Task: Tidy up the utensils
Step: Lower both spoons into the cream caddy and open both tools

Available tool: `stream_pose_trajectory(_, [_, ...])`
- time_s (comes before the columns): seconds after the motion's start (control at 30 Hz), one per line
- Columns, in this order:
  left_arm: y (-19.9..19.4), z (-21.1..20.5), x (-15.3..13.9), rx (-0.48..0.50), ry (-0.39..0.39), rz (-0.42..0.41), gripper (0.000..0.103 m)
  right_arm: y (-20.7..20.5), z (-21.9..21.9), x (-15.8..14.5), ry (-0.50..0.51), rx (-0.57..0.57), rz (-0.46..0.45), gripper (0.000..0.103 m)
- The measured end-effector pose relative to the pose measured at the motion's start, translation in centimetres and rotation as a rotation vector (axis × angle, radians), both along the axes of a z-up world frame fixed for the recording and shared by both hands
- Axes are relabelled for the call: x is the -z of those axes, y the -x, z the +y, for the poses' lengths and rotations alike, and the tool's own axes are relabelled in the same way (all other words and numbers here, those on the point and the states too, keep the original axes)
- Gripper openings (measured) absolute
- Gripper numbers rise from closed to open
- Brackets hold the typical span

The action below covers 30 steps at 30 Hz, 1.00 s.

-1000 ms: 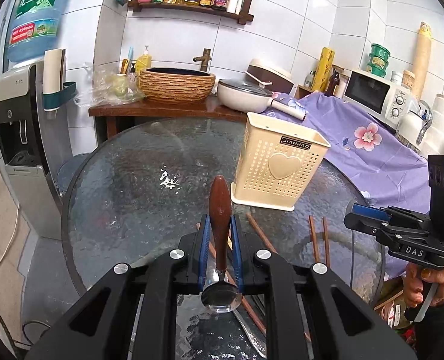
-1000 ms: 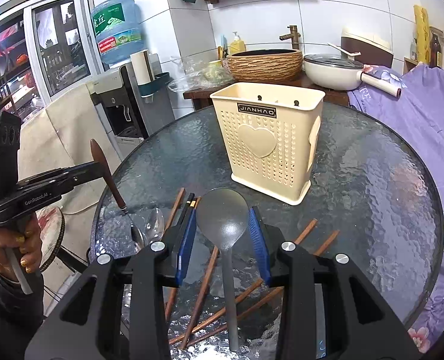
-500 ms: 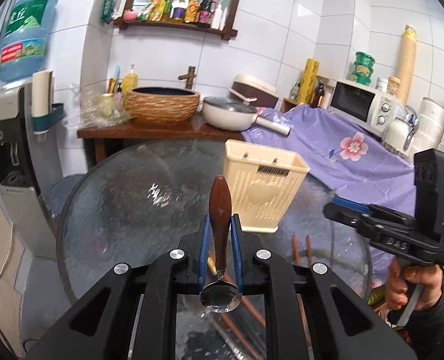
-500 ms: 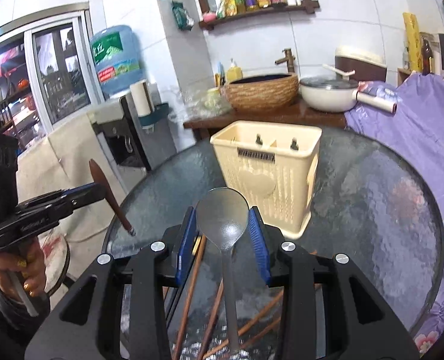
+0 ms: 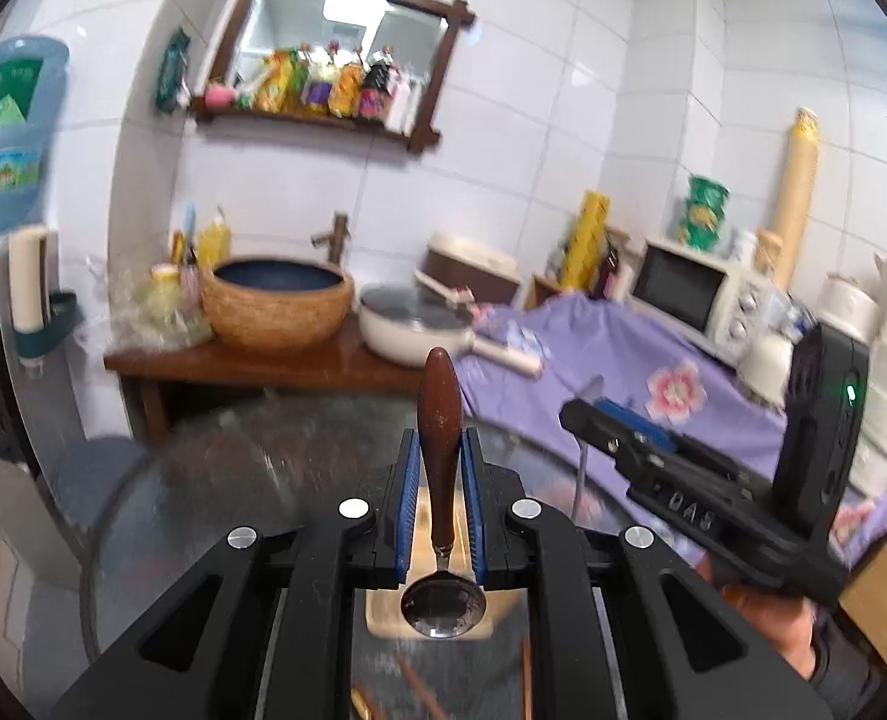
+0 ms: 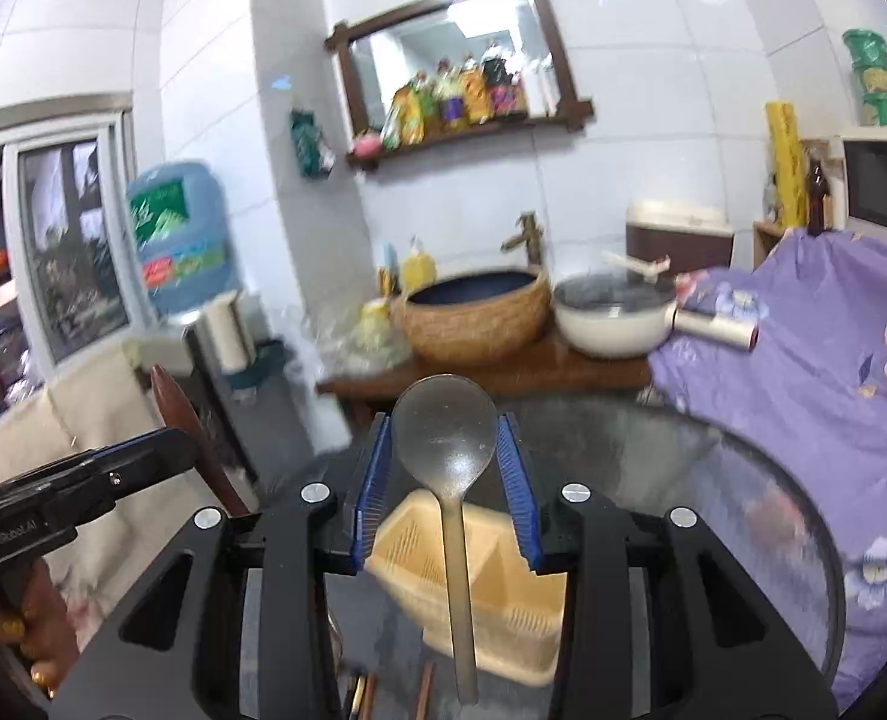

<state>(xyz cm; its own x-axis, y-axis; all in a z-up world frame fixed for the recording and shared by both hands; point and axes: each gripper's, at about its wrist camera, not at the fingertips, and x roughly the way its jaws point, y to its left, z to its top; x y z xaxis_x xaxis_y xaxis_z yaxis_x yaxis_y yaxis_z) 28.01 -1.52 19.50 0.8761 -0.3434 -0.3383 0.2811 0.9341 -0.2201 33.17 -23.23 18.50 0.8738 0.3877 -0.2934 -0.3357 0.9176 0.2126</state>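
Two utensils: left gripper (image 5: 440, 501) clamps a brown wooden-handled metal spoon (image 5: 441, 480); right gripper (image 6: 446, 480) grips a grey spoon (image 6: 449, 456) above the cream perforated holder (image 6: 491, 588).

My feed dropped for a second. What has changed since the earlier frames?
Both grippers have risen and now hang over the cream utensil holder, which has slid from mid-view to low between the fingers in each camera. Nothing was picked up or released: the left gripper still clamps the wooden-handled spoon, the right gripper still holds the gray spoon. Chopsticks remain on the glass table.
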Motion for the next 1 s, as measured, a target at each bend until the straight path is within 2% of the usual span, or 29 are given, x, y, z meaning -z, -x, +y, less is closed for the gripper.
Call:
stream_pose_trajectory(0.1, [-2.3,-1.1,-1.0,-0.038,-0.033,-0.028,0.013,-1.6,0.0,-0.6,0.007,0.051,-0.045,0.037])
stream_pose_trajectory(0.17, [-3.9,-1.5,-0.7,-0.044,-0.025,-0.012,0.013,-2.5,-0.2,0.1,-0.005,0.069,-0.049,0.037])
stream_pose_trajectory(0.33, [-6.9,-2.4,2.9,-0.058,-0.025,0.048,0.013,-3.9,-0.5,3.9,0.004,0.101,-0.007,0.037])
stream_pose_trajectory(0.6, [-7.0,-2.1,8.1,-0.057,-0.065,0.101,0.014,-3.2,-0.8,9.0,0.049,0.103,0.046,0.037])
stream_pose_trajectory(1.0, [-7.3,-2.5,11.3,-0.027,-0.116,0.167,0.014,-2.2,-0.8,12.1,0.113,0.093,0.103,0.037])
